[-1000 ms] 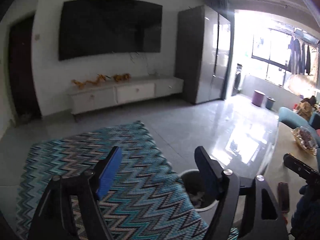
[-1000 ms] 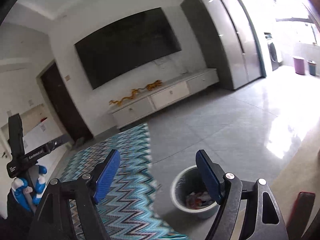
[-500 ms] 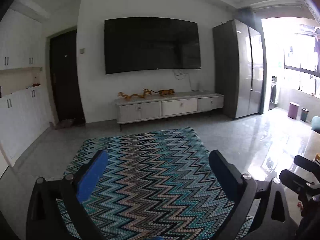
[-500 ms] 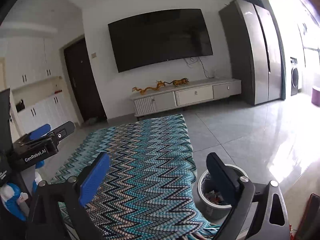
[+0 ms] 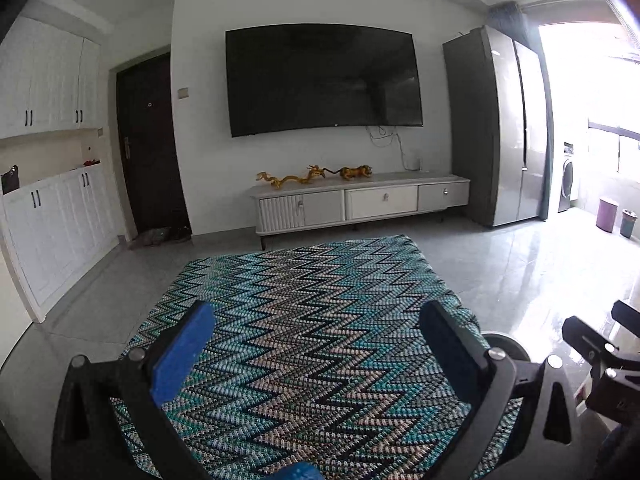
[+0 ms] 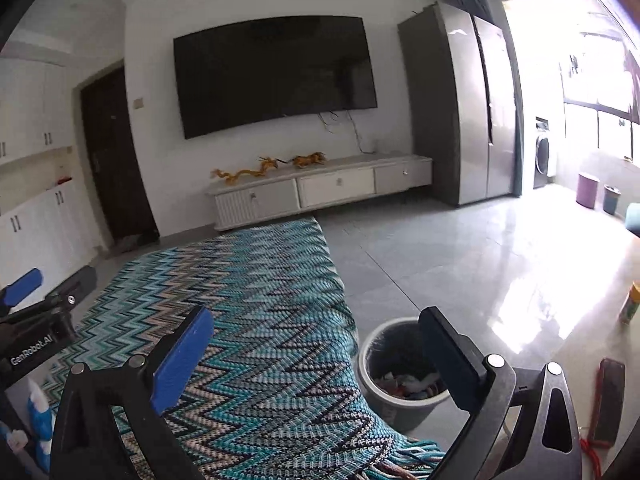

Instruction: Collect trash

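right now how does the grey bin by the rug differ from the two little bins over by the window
The grey bin stands right beside the zigzag rug, close to the right hand-held gripper; the purple bin and teal bin sit far off near the washing machine. The grey one shows trash inside; the far pair's contents cannot be made out. The purple bin looks taller than the teal one. All three stand upright on the tiled floor.

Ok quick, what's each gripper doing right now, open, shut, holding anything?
Left gripper: open wide, nothing between the fingers, just the rug ahead.
Right gripper: jaws opening, wide apart, holding nothing; trash bin just beyond.
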